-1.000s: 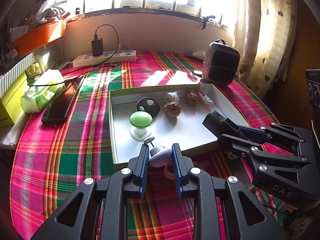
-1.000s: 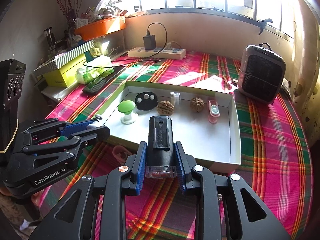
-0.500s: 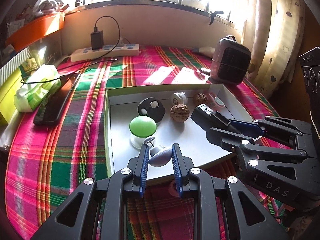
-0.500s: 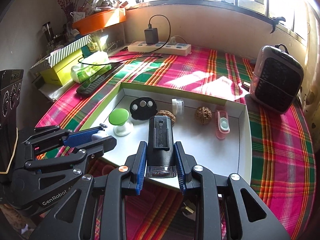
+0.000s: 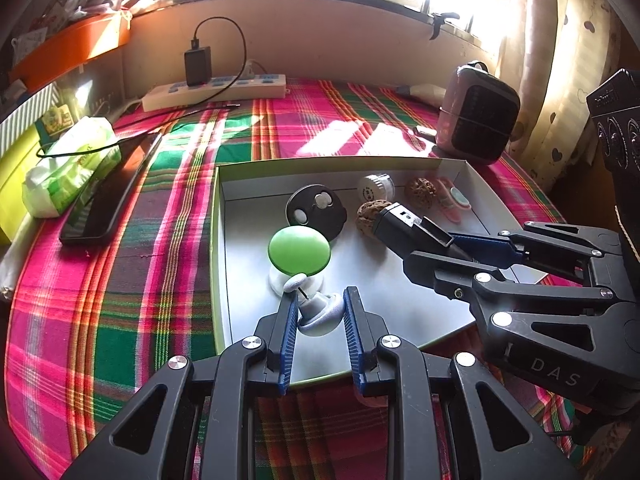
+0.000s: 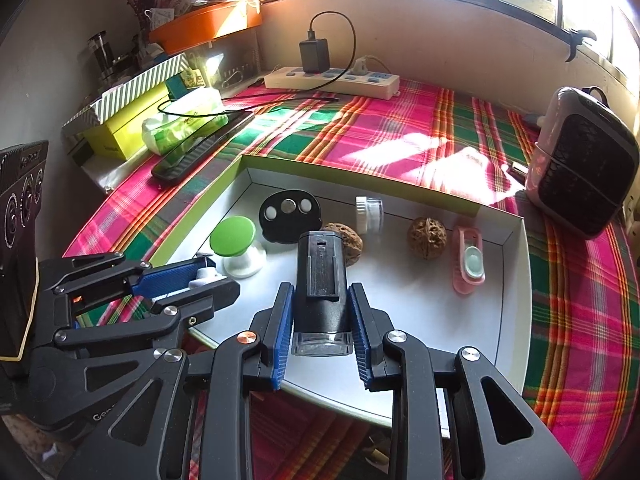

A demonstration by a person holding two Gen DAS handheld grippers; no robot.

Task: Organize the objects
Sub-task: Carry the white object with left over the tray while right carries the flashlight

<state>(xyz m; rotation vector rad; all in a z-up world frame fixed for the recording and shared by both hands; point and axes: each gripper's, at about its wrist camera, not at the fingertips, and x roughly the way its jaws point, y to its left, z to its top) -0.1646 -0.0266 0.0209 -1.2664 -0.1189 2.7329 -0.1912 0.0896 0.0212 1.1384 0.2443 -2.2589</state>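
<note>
Looked light and rigid, both: a small grey plastic piece [image 5: 320,314] with a thin pin, pinched narrow in the left tool [image 5: 318,318]; a black block with a clear end [image 6: 322,292], clamped at its sides in the right tool [image 6: 322,334]. Hung over the white tray [image 6: 516,280] on the bench [image 5: 120,300]. Probably smooth, slippery, best gripped on flat flanks.

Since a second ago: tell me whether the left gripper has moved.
Yes. The left gripper, shut on a small grey-white object, has advanced over the tray's near rim; earlier it hung short of that rim, above the plaid cloth.
</note>
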